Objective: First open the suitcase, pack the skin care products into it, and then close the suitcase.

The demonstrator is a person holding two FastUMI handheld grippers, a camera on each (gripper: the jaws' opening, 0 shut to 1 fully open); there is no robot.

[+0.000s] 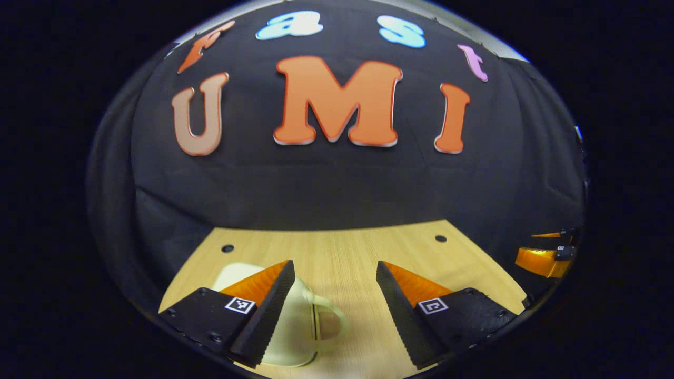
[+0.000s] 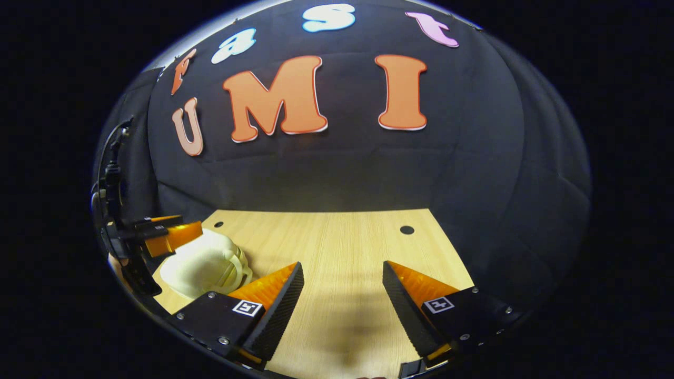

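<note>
A small cream suitcase (image 1: 297, 331) lies closed on the wooden table (image 1: 342, 247), its loop handle (image 1: 337, 316) pointing right. In the left gripper view my left gripper (image 1: 335, 266) hangs open just above it, and one finger covers part of the shell. The handle sits in the gap between the fingers, untouched. In the right gripper view the suitcase (image 2: 202, 266) lies at the far left with the left gripper (image 2: 187, 227) over it. My right gripper (image 2: 343, 265) is open above bare wood, to the right of the case. It appears again as the right gripper (image 1: 532, 247) at the right edge.
The table top (image 2: 337, 237) has small round holes near its back corners (image 2: 406, 230) (image 1: 227, 248). The black cloth wall stands right behind the table's far edge and wraps round both sides.
</note>
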